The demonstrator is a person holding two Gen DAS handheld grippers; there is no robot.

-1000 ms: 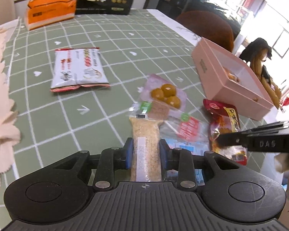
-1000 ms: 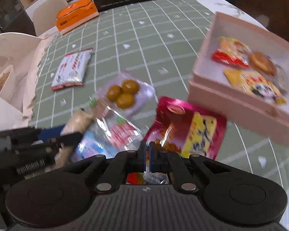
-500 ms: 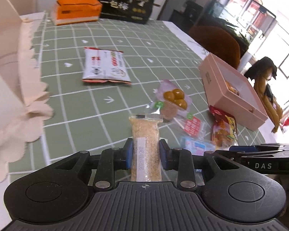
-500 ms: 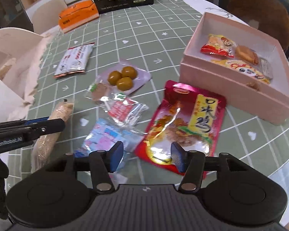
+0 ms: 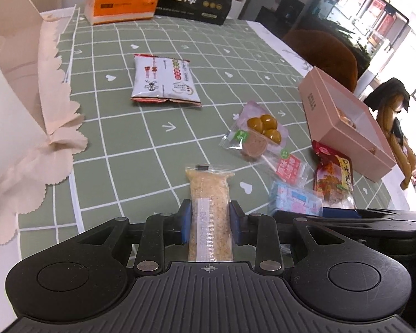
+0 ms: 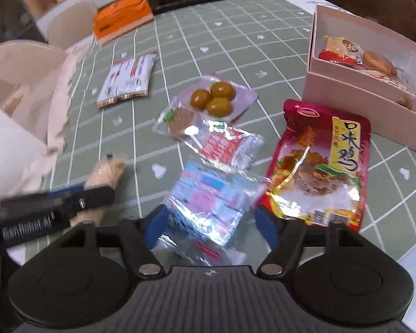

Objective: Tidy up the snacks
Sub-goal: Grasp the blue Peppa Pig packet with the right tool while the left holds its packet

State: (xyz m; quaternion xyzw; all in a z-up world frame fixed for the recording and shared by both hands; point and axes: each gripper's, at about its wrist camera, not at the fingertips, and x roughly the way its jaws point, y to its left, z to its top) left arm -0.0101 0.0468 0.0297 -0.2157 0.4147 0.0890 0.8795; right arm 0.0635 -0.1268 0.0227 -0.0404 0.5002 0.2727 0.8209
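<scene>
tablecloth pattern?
Sage green tablecloth with a white grid and small white hearts and arrows; clearest in the left wrist view.

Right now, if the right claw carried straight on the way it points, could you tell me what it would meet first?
Most likely the blue-and-pink snack packet, lying between the open right claw's fingers. Depth is unclear, so that is a judgement.

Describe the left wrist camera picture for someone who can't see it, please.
The left gripper clamps a long clear packet of pale crumbly snack above a green grid-patterned tablecloth. Loose snack packets lie ahead, among them a white foil pouch, with an open pink cardboard box to the right.
</scene>
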